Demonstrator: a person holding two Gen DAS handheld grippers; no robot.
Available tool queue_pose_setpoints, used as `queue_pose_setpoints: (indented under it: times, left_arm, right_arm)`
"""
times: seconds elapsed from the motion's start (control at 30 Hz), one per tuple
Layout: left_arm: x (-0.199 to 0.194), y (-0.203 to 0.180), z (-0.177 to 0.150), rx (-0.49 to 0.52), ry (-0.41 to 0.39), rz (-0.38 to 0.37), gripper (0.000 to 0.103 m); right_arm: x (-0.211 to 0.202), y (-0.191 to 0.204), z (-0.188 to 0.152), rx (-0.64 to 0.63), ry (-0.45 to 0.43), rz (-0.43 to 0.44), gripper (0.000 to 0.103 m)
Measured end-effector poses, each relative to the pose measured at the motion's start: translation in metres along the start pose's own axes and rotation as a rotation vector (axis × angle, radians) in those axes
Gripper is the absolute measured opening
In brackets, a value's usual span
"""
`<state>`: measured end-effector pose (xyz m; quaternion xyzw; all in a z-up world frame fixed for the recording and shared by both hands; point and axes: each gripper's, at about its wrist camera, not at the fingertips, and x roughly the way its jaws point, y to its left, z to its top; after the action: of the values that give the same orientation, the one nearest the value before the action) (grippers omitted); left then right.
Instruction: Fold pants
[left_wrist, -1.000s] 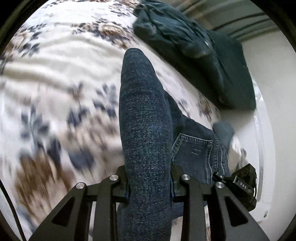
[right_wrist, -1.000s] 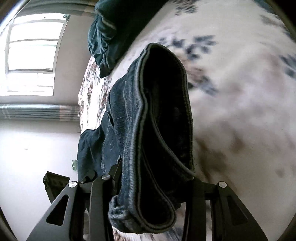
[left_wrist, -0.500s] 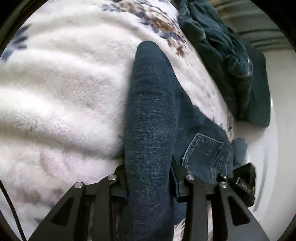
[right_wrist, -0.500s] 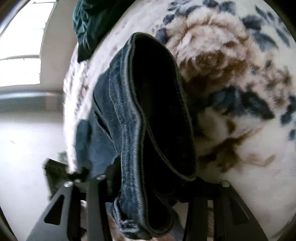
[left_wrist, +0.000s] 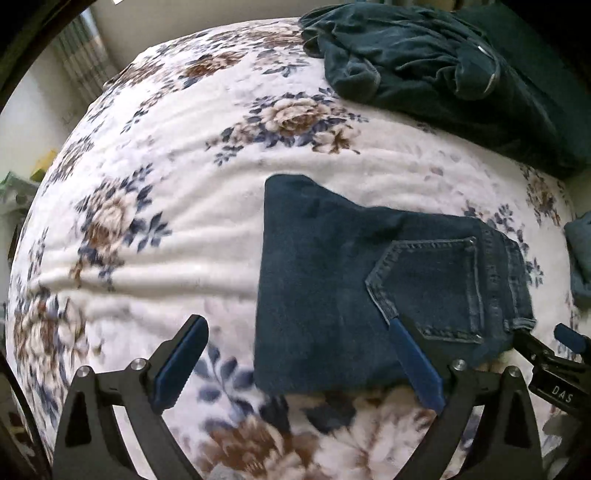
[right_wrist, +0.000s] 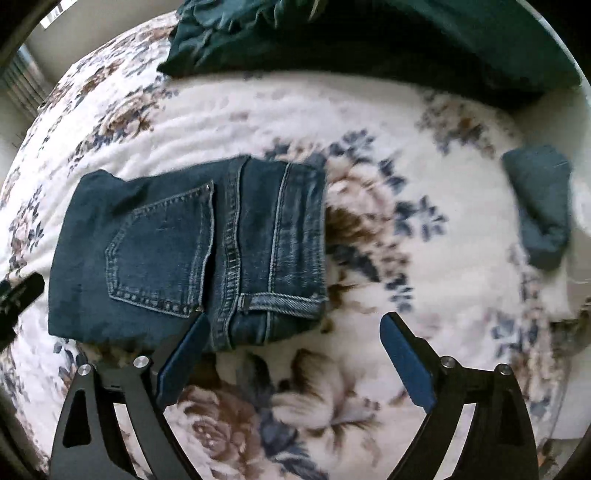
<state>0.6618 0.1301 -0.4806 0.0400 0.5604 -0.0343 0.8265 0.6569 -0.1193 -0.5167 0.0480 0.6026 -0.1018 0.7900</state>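
Jeans lie folded flat on the flowered blanket, back pocket up. Above them, both the left gripper and the right gripper have just been opening; fingers spread wide, nothing between them. Beyond the jeans, dark green bedding is heaped.

Floral bedspread, pale wall

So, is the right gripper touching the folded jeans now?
Cannot tell. In the right wrist view the right gripper is open, but one finger overlaps the folded jeans edge; no gap shows.
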Motion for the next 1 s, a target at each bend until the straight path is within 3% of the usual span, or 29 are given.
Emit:
queue_pose_setpoints:
  times: [0.23, 0.53, 0.8, 1.0]
  left_arm:
    - [-0.065, -0.013, -0.017, -0.037, -0.031, 0.018, 0.1]
    - [-0.217, -0.027, -0.066, -0.065, -0.137, 0.046, 0.1]
    - [-0.342, -0.033, -0.115, -0.06, -0.215, 0.08, 0.1]
    - [-0.437, -0.03, -0.141, -0.072, -0.295, 0.057, 0.1]
  right_arm:
    - [-0.092, -0.023, -0.041, -0.027, -0.036, 0.012, 0.096]
    - [-0.24, -0.043, -0.088, -0.075, -0.147, 0.012, 0.096]
    - [-0.386, -0.065, -0.153, -0.107, -0.24, 0.054, 0.096]
    - [-0.499, -0.073, -0.204, -0.141, -0.328, 0.054, 0.096]
